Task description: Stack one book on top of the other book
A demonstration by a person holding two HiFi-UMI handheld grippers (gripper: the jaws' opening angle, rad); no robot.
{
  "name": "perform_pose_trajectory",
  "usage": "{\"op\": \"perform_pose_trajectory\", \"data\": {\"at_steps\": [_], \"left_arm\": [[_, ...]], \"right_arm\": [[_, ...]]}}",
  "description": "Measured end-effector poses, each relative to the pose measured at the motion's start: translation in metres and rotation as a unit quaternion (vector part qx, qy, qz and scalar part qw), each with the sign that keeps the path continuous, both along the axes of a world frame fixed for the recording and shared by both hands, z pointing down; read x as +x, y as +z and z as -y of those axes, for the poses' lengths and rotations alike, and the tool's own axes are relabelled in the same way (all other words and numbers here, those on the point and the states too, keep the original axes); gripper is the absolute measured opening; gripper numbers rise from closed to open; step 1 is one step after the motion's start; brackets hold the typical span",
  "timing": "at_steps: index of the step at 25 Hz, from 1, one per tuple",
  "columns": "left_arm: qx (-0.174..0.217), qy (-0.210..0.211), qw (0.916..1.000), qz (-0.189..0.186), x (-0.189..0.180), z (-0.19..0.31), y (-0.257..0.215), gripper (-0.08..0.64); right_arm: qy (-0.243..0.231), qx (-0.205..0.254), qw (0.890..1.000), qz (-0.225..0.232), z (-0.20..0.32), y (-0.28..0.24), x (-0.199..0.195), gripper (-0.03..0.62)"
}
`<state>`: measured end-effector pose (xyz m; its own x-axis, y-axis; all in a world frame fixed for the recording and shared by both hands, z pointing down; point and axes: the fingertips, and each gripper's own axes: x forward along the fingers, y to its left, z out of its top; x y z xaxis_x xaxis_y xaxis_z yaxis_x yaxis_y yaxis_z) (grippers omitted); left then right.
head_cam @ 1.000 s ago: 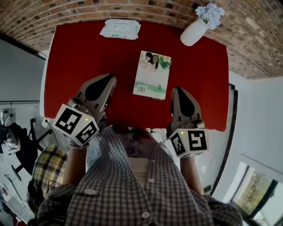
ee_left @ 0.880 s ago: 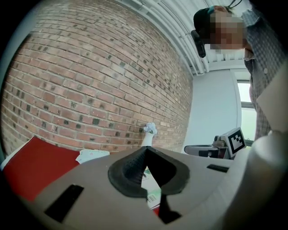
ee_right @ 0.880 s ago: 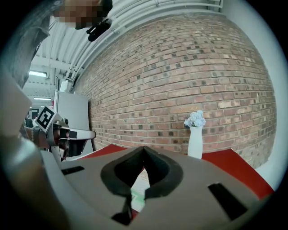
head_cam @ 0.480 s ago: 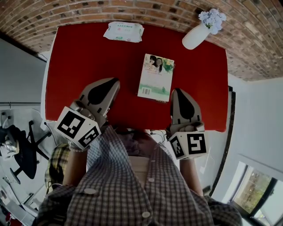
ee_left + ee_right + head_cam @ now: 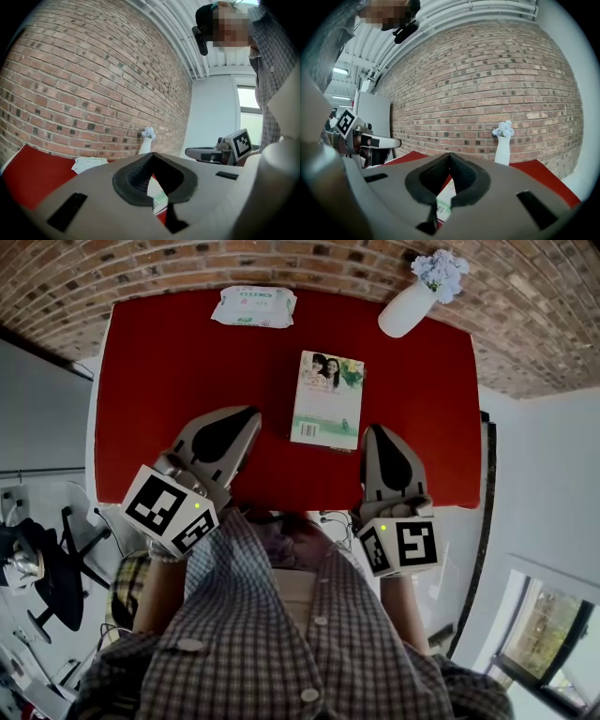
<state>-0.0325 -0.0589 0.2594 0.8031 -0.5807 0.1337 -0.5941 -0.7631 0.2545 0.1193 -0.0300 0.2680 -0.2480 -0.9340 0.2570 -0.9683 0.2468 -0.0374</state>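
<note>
Turning a little, the grey left tool (image 5: 246, 420) is swinging its tip toward the middle of the red desk (image 5: 159, 362). The grey right tool (image 5: 378, 435) is sitting almost where it was a second ago. Nothing on the desk is shifting. Both tools are pinched tight with nothing in them. Both are hanging over the near edge, apart from the book.

The paper book with the green and white cover (image 5: 327, 400) is lying flat in the middle of the desk, between the two tools and a bit farther away. Only one cover is showing. I am guessing the other book is lying under it, so the stacking is looking done. I cannot tell that for sure from above.

The head view is showing the whole desk at once. The soft white packet of wipes (image 5: 254, 306) is lying at the far edge, and the white vase with pale blue flowers (image 5: 410, 307) is standing at the far right corner.

The left gripper view is looking low across the desk. It is showing its black pads (image 5: 130, 180) meeting at the tip, the brown brick wall (image 5: 93, 84) rising behind the desk, and the right tool across the way.

The right gripper view is showing its own pads closed too, a slice of the book below them, and the left tool off to its left.
</note>
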Motion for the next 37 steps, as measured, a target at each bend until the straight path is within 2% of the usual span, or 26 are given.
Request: {"op": "perform_pose_trajectory", "data": {"at_steps": [19,37], "left_arm": [[-0.004,0.017,0.9998,-0.009,-0.002,0.002,0.002,0.008],[-0.01,0.018,0.9997,-0.01,0.001,0.007,0.004,0.008]], "right_arm": [[0.003,-0.006,1.0,-0.006,0.001,0.003,-0.011,0.006],[0.007,-0.022,1.0,-0.001,0.005,0.009,-0.006,0.006]]}}
